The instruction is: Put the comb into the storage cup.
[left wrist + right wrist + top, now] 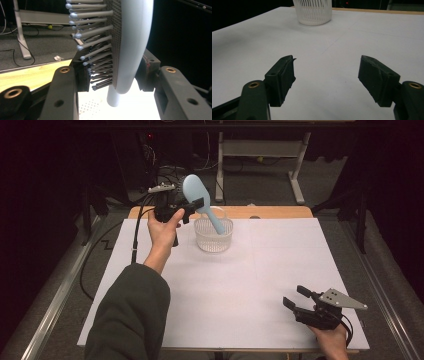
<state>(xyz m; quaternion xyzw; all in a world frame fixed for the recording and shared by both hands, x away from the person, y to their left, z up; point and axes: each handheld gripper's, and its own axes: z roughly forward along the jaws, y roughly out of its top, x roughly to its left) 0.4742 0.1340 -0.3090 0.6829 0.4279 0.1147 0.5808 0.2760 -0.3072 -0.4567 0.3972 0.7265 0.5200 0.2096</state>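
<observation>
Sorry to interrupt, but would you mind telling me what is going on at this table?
A person's left tongs are shut on a light blue hairbrush, holding it tilted with its handle reaching down into a clear basket on the white table. The right tongs rest open near the table's front right, holding nothing.

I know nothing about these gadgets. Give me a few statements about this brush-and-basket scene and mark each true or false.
1. The left hand-held gripper grips a light blue hairbrush. True.
2. The brush's handle points down into the white basket. True.
3. The right hand-held gripper holds a comb. False: its jaws stand open with nothing between them.
4. The basket lies tipped on its side. False: it stands upright on the white table cover.
5. The brush lies flat on the table. False: it is held up over the basket.
</observation>
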